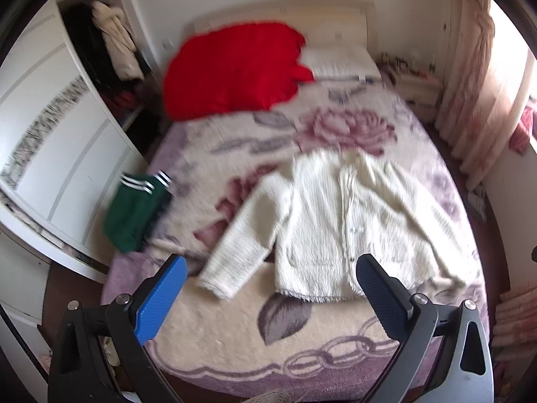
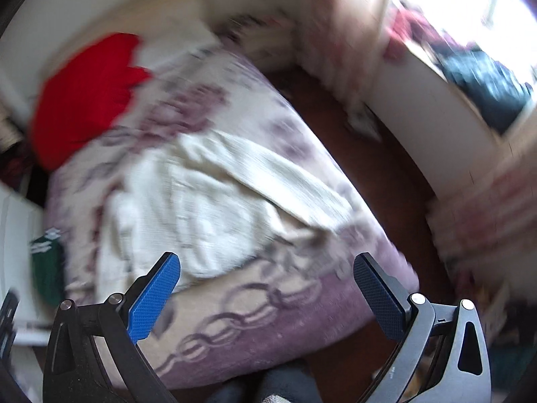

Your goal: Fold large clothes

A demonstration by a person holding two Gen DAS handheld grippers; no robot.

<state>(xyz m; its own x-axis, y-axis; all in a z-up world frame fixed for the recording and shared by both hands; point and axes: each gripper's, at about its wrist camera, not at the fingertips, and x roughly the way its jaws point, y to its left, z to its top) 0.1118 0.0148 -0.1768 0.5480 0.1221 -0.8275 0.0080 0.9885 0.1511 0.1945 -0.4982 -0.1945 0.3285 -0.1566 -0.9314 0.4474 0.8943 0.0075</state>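
- The left tongs [image 1: 270,297] stand wide apart and empty, hovering over the near end of the bed; the right tongs [image 2: 266,297] are equally wide and hold nothing.
- Just ahead of both lies the cream fuzzy knit cardigan [image 1: 339,225], spread flat on the floral lilac fleece blanket [image 1: 302,339], its left sleeve [image 1: 240,245] angled outward.
- Left of the left tongs sits a green striped garment [image 1: 134,215]; far beyond, a red cloth [image 1: 235,67].
- Folding seems not yet begun; the next move likely calls for pinching a sleeve or hem edge.

Motion blur smears the cardigan [image 2: 214,194] and window clutter [image 2: 483,84].
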